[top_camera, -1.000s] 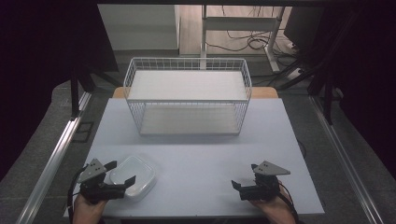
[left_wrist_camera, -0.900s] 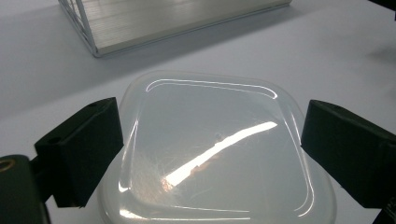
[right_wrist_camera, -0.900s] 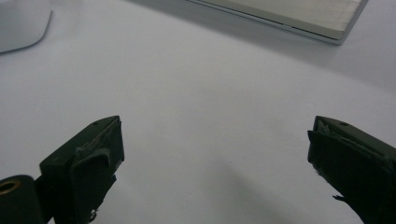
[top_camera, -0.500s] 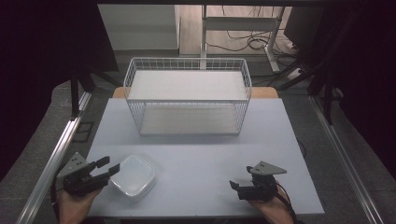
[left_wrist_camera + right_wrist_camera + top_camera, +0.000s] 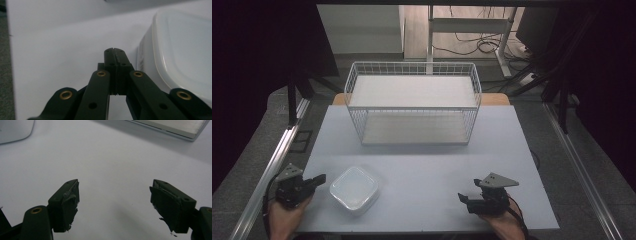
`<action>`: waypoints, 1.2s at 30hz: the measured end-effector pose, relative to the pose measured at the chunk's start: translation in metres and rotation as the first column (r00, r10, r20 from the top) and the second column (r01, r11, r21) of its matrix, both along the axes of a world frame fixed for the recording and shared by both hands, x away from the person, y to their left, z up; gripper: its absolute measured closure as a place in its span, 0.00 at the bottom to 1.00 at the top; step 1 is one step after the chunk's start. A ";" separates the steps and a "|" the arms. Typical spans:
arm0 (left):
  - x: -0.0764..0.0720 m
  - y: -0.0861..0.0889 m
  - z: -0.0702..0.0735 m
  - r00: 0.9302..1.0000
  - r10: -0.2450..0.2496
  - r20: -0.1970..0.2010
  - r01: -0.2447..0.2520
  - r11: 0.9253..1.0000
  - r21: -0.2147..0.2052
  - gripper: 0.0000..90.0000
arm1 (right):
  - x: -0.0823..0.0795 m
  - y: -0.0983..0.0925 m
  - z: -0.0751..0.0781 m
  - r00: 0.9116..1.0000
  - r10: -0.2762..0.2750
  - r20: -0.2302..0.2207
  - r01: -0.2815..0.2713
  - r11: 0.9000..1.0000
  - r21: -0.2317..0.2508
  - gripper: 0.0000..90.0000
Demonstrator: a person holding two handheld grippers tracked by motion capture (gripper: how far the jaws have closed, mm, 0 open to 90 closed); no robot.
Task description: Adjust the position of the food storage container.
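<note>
A white square plastic container (image 5: 354,189) with its lid on lies on the white table, near the front left. In the left gripper view it (image 5: 182,52) sits just right of the jaws. My left gripper (image 5: 318,179) is at the table's front left corner, a little left of the container and apart from it; its jaws are shut together with nothing between them (image 5: 114,51). My right gripper (image 5: 462,198) rests low at the front right, jaws wide open over bare table (image 5: 113,187).
A white wire basket (image 5: 413,102) with a flat shelf on top stands at the back middle of the table (image 5: 437,165). Its base corner (image 5: 175,130) appears far ahead in the right gripper view. Metal rails run along both table sides.
My left gripper has drawn back leftward off the container and now sits apart from it, jaws shut. The container stays on the table. The right gripper has barely moved.
</note>
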State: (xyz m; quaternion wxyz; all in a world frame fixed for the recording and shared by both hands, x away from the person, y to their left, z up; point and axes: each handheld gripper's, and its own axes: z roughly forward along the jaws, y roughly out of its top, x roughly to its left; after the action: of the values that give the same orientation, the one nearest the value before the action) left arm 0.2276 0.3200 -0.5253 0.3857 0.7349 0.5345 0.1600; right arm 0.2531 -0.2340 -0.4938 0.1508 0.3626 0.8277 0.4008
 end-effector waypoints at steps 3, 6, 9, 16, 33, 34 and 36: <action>0.001 -0.014 -0.002 0.998 -0.055 -0.031 0.055 0.999 0.001 1.00 | -0.002 0.002 0.001 1.000 0.013 -0.001 -0.013 1.000 -0.002 0.33; 0.000 -0.019 -0.002 0.998 -0.058 -0.041 0.059 0.998 0.023 1.00 | -0.002 0.003 0.001 1.000 0.019 -0.009 -0.019 1.000 -0.003 0.36; -0.004 -0.025 -0.001 0.996 -0.066 -0.054 0.066 0.998 -0.004 1.00 | -0.003 0.003 0.003 1.000 0.028 -0.014 -0.028 1.000 -0.009 0.45; -0.004 -0.046 0.000 0.990 -0.121 -0.066 0.122 0.993 0.001 1.00 | -0.006 0.009 0.005 0.996 0.069 -0.056 -0.069 0.998 0.000 0.60; -0.004 -0.120 0.003 0.959 -0.265 -0.098 0.268 0.963 0.016 1.00 | -0.011 0.043 0.001 0.972 0.190 -0.138 -0.182 0.981 0.065 0.94; -0.004 -0.125 0.004 0.956 -0.275 -0.099 0.278 0.961 0.015 1.00 | -0.011 0.046 0.000 0.970 0.197 -0.143 -0.190 0.980 0.067 0.95; -0.004 -0.129 0.004 0.953 -0.287 -0.100 0.290 0.957 0.016 1.00 | -0.011 0.048 -0.001 0.968 0.202 -0.146 -0.194 0.979 0.069 0.96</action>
State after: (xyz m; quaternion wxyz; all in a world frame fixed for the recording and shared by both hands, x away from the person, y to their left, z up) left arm 0.2241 0.1913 -0.5214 0.3675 0.8178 0.4367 0.0745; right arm 0.2420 -0.1856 -0.4943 0.0365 0.3115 0.8578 0.4072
